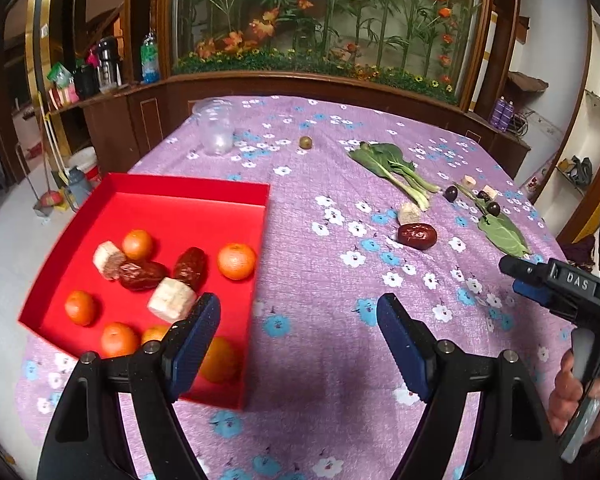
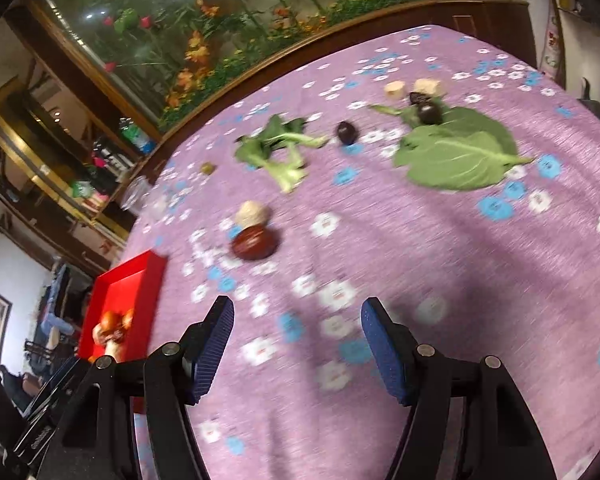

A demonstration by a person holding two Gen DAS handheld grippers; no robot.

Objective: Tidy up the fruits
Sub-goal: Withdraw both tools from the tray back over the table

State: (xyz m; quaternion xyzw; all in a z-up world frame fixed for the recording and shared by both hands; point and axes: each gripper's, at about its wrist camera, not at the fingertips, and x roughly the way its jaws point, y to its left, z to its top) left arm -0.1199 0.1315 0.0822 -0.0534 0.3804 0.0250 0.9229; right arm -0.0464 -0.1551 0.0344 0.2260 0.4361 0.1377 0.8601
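One marking is legible: the raised letters "DAS" on the black body of the right gripper point(image 1: 524, 280), seen from the left wrist view. Printing on the bottles on the shelf point(image 1: 100, 96) and on the dark device point(image 2: 40, 436) at the lower left of the right wrist view is too small or blurred to read.

A woven purple cloth point(image 1: 324, 240) covered the table. The red tray point(image 1: 188, 204) looked like matt card. The far cup point(image 1: 216, 128) was clear plastic; the cabinet point(image 1: 308, 84) was glossy wood.
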